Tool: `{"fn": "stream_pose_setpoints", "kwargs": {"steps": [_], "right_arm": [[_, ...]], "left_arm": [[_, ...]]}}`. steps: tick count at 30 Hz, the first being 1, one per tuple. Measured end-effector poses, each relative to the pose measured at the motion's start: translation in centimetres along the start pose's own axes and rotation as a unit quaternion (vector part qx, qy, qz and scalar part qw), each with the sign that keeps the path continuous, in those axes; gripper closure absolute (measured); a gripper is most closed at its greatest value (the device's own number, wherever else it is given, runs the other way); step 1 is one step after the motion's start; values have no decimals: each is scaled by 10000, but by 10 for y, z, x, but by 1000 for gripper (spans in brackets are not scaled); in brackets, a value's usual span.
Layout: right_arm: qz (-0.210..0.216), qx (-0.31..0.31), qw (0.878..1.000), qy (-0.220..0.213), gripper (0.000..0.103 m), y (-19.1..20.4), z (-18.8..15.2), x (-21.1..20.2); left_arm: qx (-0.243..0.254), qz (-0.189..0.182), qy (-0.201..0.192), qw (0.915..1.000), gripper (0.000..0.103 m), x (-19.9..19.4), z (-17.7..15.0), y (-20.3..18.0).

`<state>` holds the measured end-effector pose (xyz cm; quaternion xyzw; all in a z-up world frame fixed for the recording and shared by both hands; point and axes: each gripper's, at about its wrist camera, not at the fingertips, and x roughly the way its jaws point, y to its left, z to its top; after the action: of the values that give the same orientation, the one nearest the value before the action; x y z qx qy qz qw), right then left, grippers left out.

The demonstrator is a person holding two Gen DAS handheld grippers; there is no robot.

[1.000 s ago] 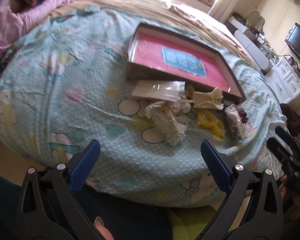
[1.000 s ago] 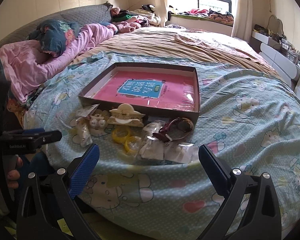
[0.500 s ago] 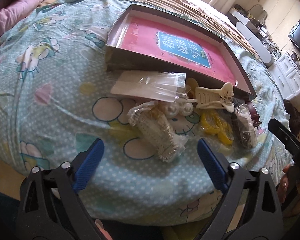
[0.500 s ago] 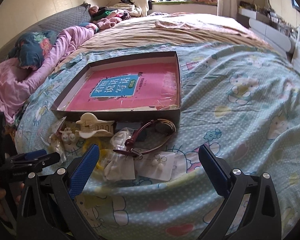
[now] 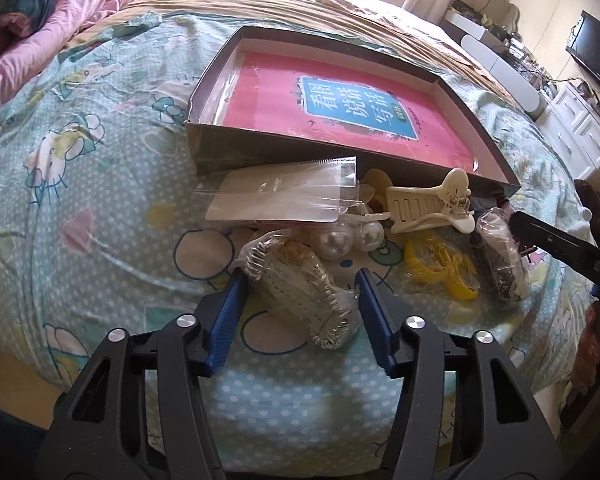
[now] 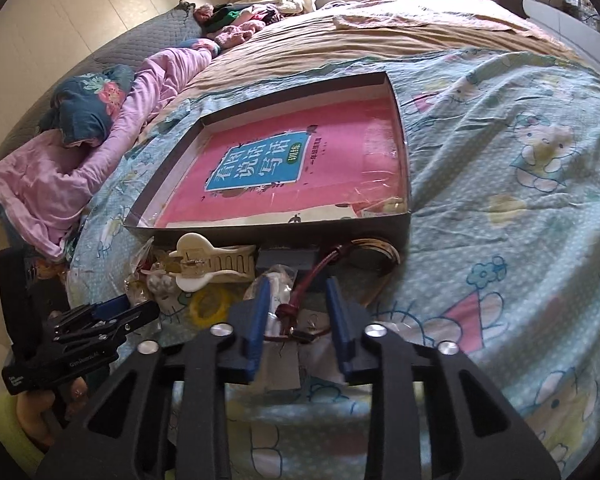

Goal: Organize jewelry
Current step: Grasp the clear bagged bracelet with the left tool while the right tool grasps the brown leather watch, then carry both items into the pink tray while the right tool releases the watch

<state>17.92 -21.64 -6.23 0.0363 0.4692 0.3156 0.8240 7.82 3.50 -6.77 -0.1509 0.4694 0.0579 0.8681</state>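
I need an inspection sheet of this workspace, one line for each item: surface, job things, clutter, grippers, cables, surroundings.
Surface: bed cover, light blue with a cartoon print, wrinkled.
Job things: open box with pink book; before it the bagged silver piece, pearls, cream hair claw, yellow rings, red cord bracelet.
Clutter: pink quilt.
Grippers: left gripper open around the bagged silver piece; right gripper open over the red cord bracelet.
Cables: nothing seen.
Surroundings: white drawers, dark screen.
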Motion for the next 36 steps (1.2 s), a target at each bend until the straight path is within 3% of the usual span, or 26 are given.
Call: {"fn": "stream_pose_setpoints", "kwargs": {"steps": [10,17,24,31,33,36], "right_arm": [[264,99,9996,-95,91,-10,0,-8],[241,11,9988,-419,92,-11,1,-42],[232,-146,9966,-783,93,-6,19,-60],[230,-294,9946,-965,94,0,45,-50],[190,-341,9941,-1014,103,1,52,-47],[163,-442,9925,-1130,103,4,61,-42]], "left_arm": [[-62,-187,-124,9997,64,-21,-3,6],[-197,-216,-421,9987,64,-50,2,17],[-225,-143,-708,9971,64,-60,32,20],[-209,-67,-924,9955,64,-55,64,18],[-217,-54,-920,9955,64,-49,72,17],[-267,-31,-886,9957,64,-38,81,17]]}}
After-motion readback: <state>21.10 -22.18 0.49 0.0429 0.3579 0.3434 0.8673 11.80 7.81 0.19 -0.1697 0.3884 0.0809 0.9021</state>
